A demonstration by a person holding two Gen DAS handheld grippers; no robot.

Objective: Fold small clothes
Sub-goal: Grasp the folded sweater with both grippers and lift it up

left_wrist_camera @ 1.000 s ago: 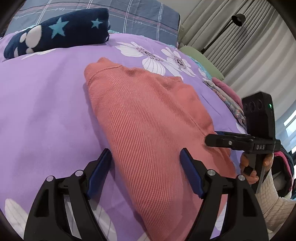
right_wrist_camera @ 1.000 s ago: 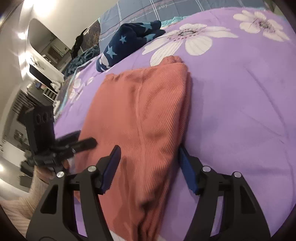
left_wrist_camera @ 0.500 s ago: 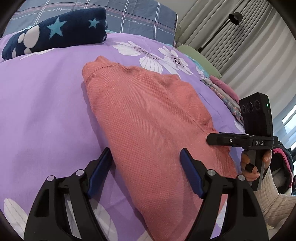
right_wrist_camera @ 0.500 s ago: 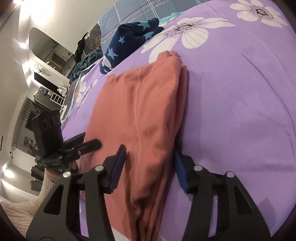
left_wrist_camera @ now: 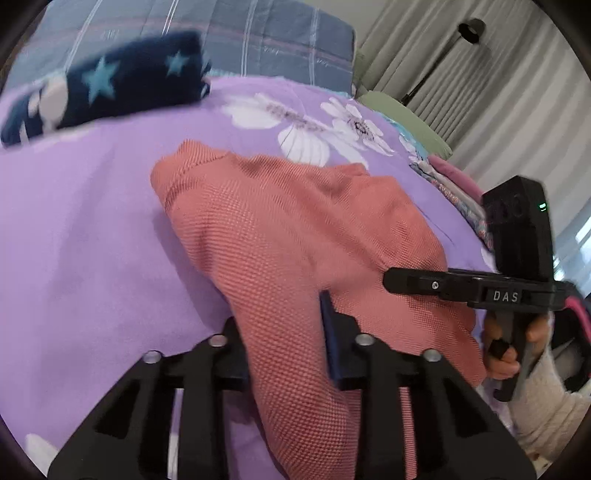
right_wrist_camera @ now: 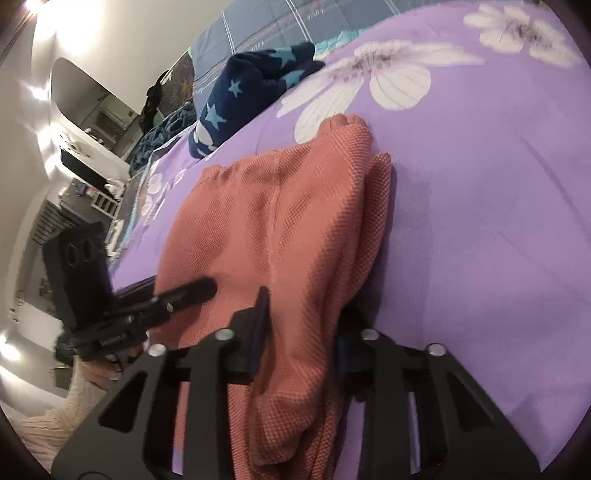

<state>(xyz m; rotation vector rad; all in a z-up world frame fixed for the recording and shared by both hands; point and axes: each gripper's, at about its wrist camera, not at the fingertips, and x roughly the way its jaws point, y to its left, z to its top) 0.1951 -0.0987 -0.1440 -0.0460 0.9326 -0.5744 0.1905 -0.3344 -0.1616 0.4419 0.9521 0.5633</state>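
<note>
A salmon-pink knit garment (left_wrist_camera: 280, 236) lies folded lengthwise on the purple flowered bedspread (left_wrist_camera: 81, 236); it also shows in the right wrist view (right_wrist_camera: 280, 229). My left gripper (left_wrist_camera: 284, 332) is shut on the garment's near left edge, cloth bunched between its blue pads. My right gripper (right_wrist_camera: 301, 325) is shut on the garment's near right edge, cloth draped over its fingers. Each gripper shows in the other's view: the right one (left_wrist_camera: 417, 282) and the left one (right_wrist_camera: 192, 291).
A folded navy star-print garment (left_wrist_camera: 107, 85) lies at the far end of the bed, before a grey plaid pillow (left_wrist_camera: 221, 33). A stack of folded clothes (left_wrist_camera: 454, 188) sits at the right edge. Curtains and a floor lamp (left_wrist_camera: 469, 29) stand beyond.
Both grippers were open astride the garment's near corners; they have closed on the cloth, and the near end is bunched and lifted a little.
</note>
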